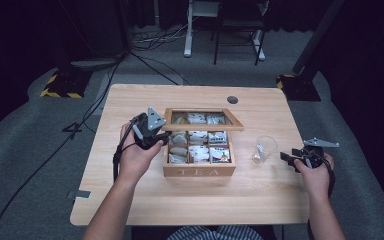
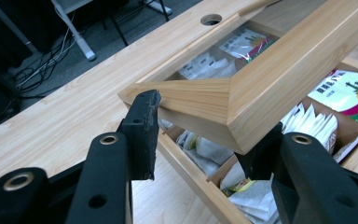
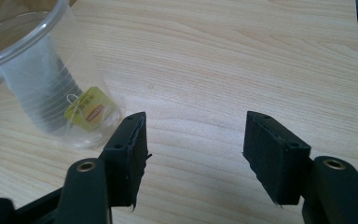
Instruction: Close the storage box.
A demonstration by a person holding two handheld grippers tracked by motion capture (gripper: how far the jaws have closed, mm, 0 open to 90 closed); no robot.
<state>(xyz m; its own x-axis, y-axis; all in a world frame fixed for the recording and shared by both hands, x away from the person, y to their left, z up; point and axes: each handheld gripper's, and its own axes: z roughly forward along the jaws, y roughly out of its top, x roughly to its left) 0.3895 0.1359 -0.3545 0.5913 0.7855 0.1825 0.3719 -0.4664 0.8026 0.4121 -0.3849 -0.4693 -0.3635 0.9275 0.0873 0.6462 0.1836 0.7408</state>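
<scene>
Left gripper [image 2: 200, 135]: jaws clamped on the corner of the raised wooden lid [image 2: 242, 88] of the tea box [image 1: 199, 171], mid-table. Right gripper [image 3: 193, 154]: jaws apart, empty, just beside a clear plastic cup [image 3: 46, 88] containing a yellow-tagged tea bag [image 3: 87, 111].

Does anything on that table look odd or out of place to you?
One thing: the clear plastic cup right of the tea box lies tipped on its side, a tea bag inside. Nothing has spilled. The box lid sits half-raised, clamped at its corner by the left hand-held gripper.
</scene>
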